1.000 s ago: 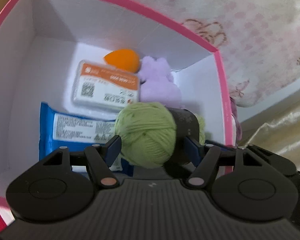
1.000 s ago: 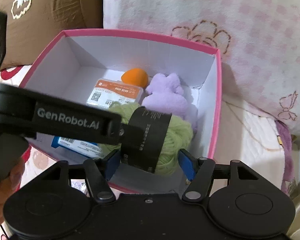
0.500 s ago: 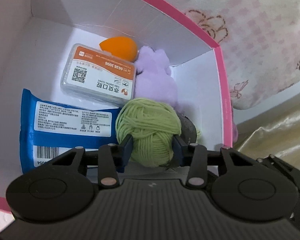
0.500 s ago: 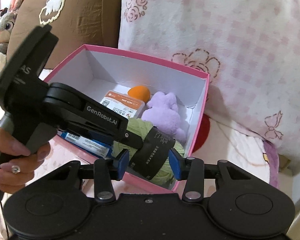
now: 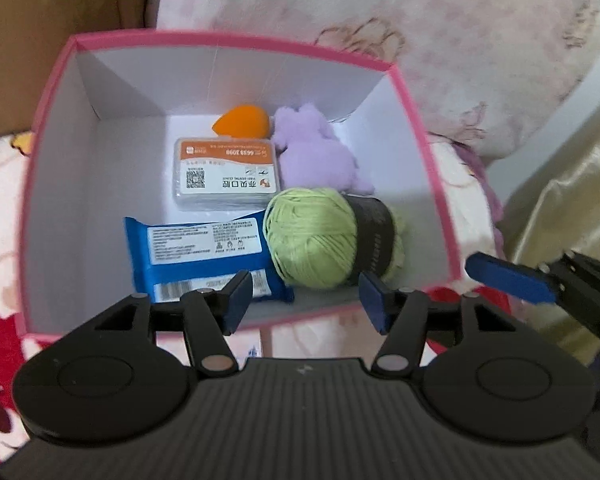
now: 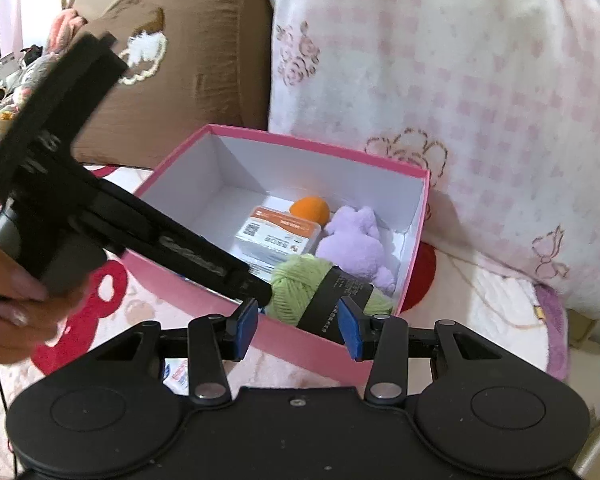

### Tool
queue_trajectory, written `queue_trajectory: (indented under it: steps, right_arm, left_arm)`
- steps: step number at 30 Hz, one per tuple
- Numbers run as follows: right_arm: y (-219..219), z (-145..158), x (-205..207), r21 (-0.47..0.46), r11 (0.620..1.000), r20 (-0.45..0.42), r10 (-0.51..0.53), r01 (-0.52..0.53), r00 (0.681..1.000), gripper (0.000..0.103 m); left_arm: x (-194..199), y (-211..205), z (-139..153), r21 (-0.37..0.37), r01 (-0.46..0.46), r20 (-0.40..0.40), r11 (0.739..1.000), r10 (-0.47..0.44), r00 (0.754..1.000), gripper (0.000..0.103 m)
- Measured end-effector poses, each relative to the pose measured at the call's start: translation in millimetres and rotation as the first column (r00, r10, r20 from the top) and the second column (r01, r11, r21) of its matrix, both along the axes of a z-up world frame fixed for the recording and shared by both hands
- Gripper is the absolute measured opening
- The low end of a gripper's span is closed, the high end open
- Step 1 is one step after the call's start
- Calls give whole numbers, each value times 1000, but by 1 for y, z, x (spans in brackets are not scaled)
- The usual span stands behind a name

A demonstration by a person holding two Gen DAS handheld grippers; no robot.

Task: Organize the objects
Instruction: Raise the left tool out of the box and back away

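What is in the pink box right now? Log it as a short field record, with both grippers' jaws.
container: pink box, open top
back row: orange sponge, purple plush toy
middle: clear case with orange label
front: blue wipes pack, green yarn ball with black band
left gripper: jaws opening, nothing between them
right gripper: jaws apart, empty, outside the box

Green yarn ball (image 5: 314, 240) inside pink box (image 5: 236, 38)
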State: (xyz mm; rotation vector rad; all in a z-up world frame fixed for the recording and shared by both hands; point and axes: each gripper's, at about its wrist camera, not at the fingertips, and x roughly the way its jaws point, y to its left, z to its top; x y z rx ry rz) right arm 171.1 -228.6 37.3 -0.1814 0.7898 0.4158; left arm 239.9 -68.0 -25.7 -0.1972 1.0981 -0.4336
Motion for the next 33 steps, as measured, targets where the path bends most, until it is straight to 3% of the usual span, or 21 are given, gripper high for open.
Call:
queue_trajectory:
  steps: [7,10,14,23,33]
  right_arm:
    - [-4,33,-30,5,1000,24,-2,2,1000,56]
    - [-4,42,-43,9,1000,20,-2,2,1000,60]
    - [-5,45,-58,24,1000,-18,-2,3,1000,64]
    - [-3,49,-96,39,999,-49,16,-15,999,70]
    - [18,25,-126,38,996,-91,89,-86,992,75]
  left_arm:
    - [-46,20,45,95,53,66,994,-60,996,67]
    - [-69,24,60,173,101,110,980,-121,987,67]
    - [-93,30,73,242,115,110,963,-145,983,67]
    - [-137,47,85,226,160,79,961,-182,980,68]
    - [-159,74,58,218,154,35,964,-165,986,72]
